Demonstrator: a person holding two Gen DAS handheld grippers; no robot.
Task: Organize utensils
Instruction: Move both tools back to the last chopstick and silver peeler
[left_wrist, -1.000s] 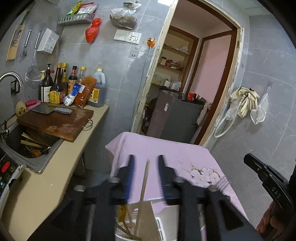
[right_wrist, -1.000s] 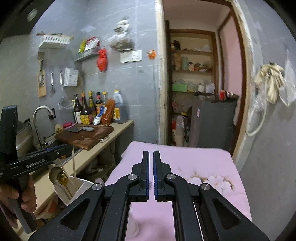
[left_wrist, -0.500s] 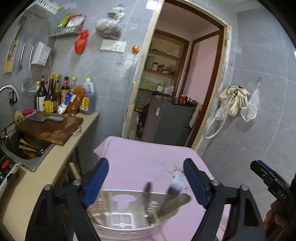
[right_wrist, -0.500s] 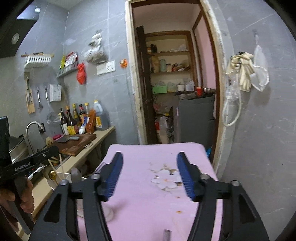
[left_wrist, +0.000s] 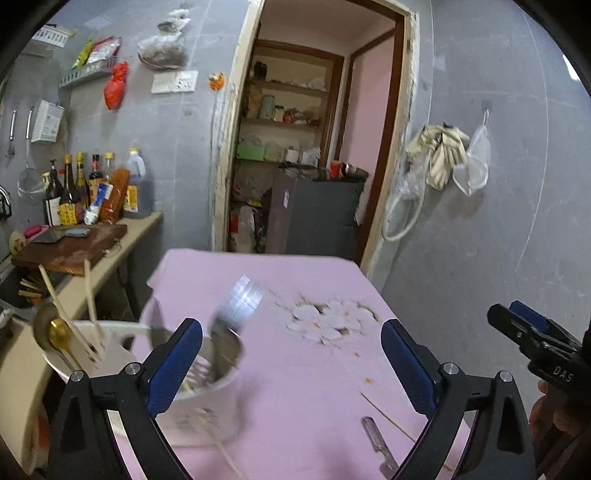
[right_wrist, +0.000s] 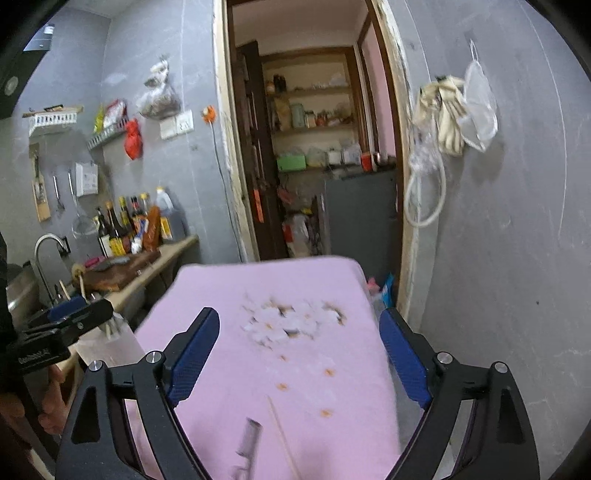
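A white utensil holder (left_wrist: 207, 402) stands at the left edge of the pink table (left_wrist: 295, 387). It holds blurred metal utensils (left_wrist: 236, 306), two chopsticks (left_wrist: 90, 295) and a gold spoon (left_wrist: 57, 328). My left gripper (left_wrist: 291, 358) hovers just right of the holder, its jaws opening wide with nothing between the pads. On the cloth near me lie a metal utensil (right_wrist: 249, 439) and a single chopstick (right_wrist: 282, 435). My right gripper (right_wrist: 299, 358) hangs above them, jaws also opening and empty. Each gripper shows in the other's view: the right gripper (left_wrist: 532, 339) and the left gripper (right_wrist: 70, 321).
A counter (left_wrist: 122, 236) on the left carries a wooden cutting board (left_wrist: 70, 247), sauce bottles (left_wrist: 92, 192) and a sink with a tap (right_wrist: 46, 251). A doorway with a dark cabinet (left_wrist: 317, 218) lies beyond the table's far end. A grey wall (left_wrist: 498, 240) runs along the right.
Both grippers went from nearly shut to wide open. The left one let go of a chopstick over the holder and drew back to the right. The right one moved toward the loose utensils.
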